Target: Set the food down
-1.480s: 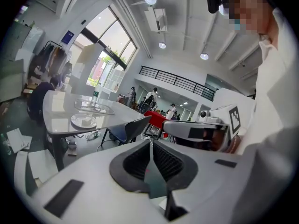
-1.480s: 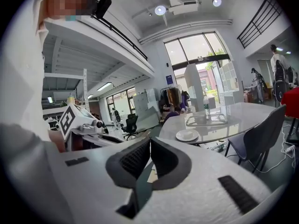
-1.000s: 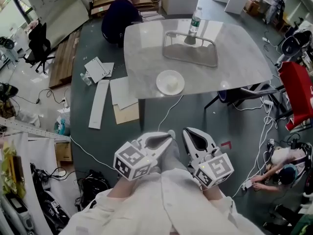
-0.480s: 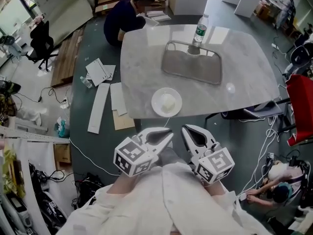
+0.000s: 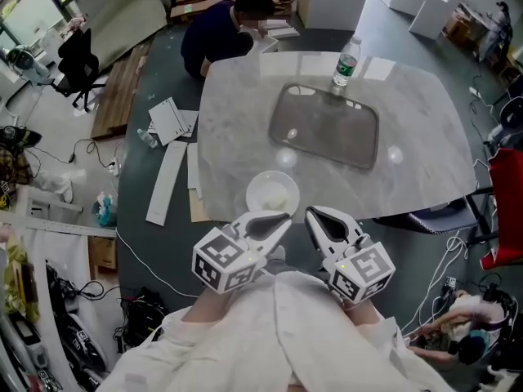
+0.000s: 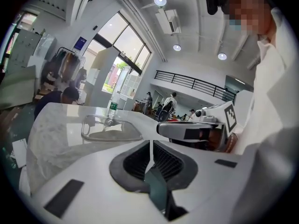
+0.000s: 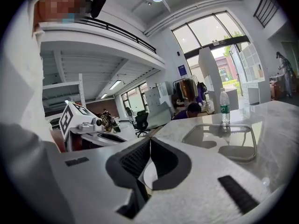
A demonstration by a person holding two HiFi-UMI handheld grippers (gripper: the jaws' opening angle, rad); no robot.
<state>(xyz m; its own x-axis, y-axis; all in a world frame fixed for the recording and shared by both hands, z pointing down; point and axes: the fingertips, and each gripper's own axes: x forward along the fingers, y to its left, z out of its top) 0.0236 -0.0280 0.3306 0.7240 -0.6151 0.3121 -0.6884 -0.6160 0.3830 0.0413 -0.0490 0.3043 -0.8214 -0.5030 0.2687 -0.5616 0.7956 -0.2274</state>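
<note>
The person has walked up to the pale grey marble-topped table (image 5: 237,129), so the round white plate (image 5: 261,188), well ahead of them a second ago, now lies at the table's near edge, just beyond the gripper tips. A pale mound of food (image 5: 278,199) sits on it. The left gripper (image 5: 285,222) and the right gripper (image 5: 310,213) are held close against the person's white smock, each with its jaws pressed together on nothing. Farther across the table lie a grey rounded tray (image 5: 327,126) and a clear plastic bottle (image 5: 346,61). I'd judge the food is only now within reach, and nothing has been picked up.
</note>
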